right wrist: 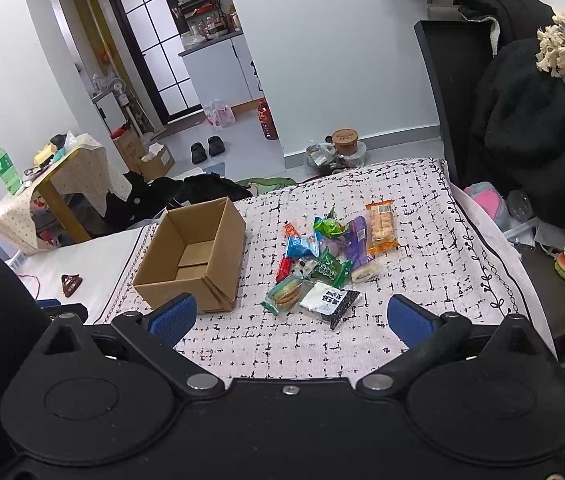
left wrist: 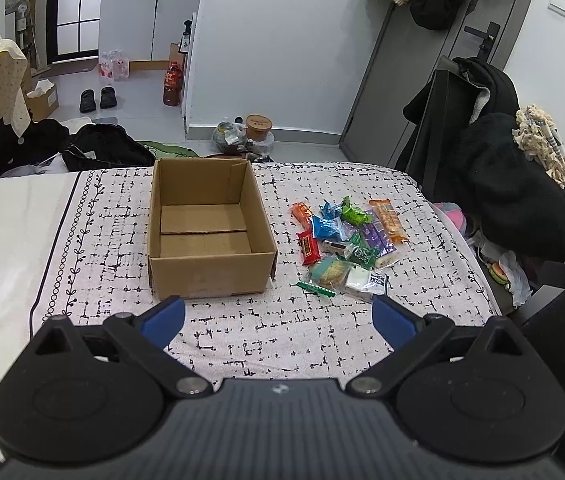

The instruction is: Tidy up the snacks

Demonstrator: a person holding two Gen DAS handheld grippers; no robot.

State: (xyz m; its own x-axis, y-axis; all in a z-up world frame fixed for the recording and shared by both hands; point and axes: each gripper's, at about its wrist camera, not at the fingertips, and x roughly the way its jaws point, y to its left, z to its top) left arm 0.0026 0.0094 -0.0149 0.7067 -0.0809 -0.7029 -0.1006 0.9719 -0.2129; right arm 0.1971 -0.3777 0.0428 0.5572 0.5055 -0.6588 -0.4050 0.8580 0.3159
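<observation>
An open, empty cardboard box (left wrist: 208,228) stands on the patterned cloth (left wrist: 282,332); it also shows in the right wrist view (right wrist: 198,254). A pile of several wrapped snacks (left wrist: 346,240) lies to the right of the box, also seen in the right wrist view (right wrist: 330,256). My left gripper (left wrist: 278,320) is open and empty, hovering in front of the box and pile. My right gripper (right wrist: 292,318) is open and empty, just in front of a white-and-black packet (right wrist: 328,300) and a biscuit pack (right wrist: 286,294).
A brown hair clip (right wrist: 71,284) lies on the white sheet left of the cloth. A chair piled with dark coats (left wrist: 514,184) stands to the right. Bags, shoes (left wrist: 97,99) and bottles sit on the floor beyond the far edge.
</observation>
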